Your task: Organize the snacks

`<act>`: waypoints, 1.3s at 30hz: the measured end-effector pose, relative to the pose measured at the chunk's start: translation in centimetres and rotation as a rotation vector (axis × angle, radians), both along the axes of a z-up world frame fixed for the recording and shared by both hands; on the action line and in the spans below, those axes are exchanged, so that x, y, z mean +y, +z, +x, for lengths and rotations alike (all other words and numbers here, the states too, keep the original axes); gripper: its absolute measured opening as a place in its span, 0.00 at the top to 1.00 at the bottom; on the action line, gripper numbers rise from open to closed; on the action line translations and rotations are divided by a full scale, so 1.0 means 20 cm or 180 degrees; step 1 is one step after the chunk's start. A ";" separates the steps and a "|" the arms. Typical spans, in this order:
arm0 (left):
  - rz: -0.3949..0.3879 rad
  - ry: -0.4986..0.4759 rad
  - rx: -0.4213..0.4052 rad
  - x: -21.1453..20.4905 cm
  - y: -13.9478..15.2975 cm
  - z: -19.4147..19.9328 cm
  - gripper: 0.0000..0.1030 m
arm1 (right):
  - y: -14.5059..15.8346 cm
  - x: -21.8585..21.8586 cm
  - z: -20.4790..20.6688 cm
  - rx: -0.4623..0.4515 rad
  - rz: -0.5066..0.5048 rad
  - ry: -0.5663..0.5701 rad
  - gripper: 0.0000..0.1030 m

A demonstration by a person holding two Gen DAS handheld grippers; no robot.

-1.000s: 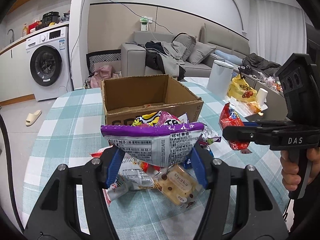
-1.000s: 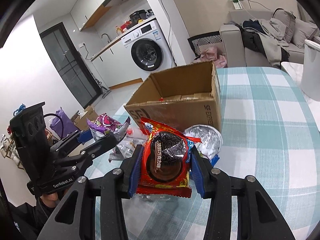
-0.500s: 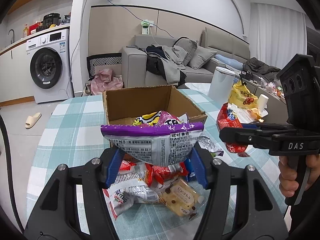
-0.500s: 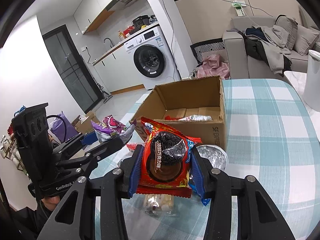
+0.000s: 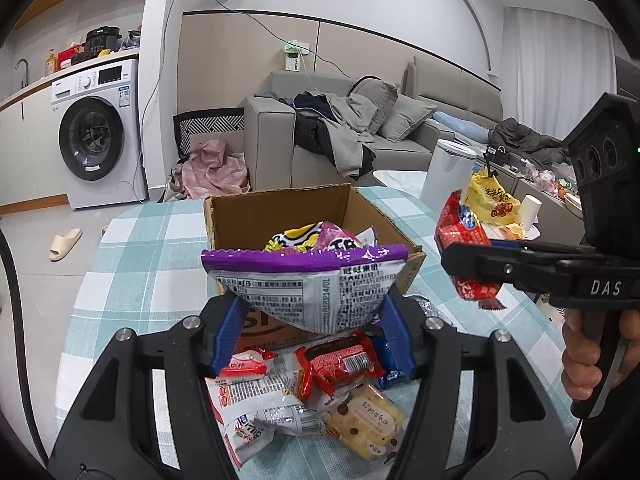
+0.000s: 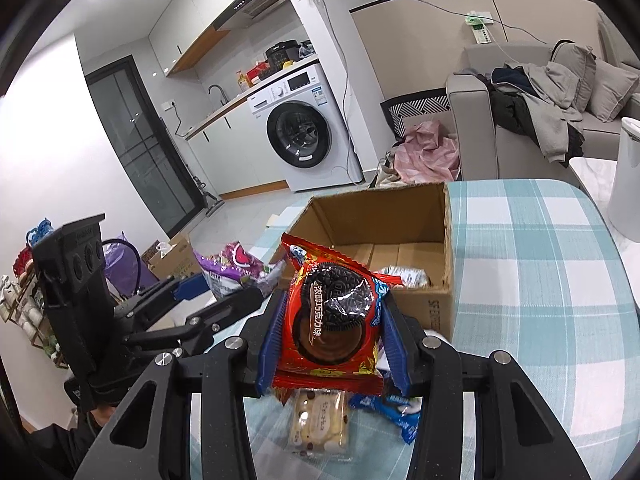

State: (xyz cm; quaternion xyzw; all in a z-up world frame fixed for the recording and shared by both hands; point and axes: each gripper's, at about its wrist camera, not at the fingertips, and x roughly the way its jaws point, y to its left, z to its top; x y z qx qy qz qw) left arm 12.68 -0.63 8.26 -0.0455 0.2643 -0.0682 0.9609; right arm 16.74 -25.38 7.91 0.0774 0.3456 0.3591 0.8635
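The left gripper (image 5: pixel 310 330) is clamping a purple bag (image 5: pixel 304 284) before the box (image 5: pixel 280 208); the right gripper (image 6: pixel 330 342) is clamping a red pack (image 6: pixel 332 316) there too.

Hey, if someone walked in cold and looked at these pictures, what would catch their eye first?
Probably the two bright packets held up over the table: a purple snack bag pinched in the left gripper, and a red cookie packet clamped in the right gripper. Just beyond them stands an open cardboard box on the checked tablecloth, with more snacks lying loose in front of it.
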 end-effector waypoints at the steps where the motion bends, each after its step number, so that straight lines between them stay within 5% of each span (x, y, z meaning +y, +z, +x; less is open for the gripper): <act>1: 0.0003 0.0002 0.0003 0.00 0.00 0.02 0.43 | 0.01 0.00 0.01 -0.0010 0.0003 -0.0007 0.56; 39: 0.0110 0.0106 0.0256 0.03 -0.17 0.57 0.43 | -0.13 0.14 0.43 0.0096 0.0124 -0.0202 0.56</act>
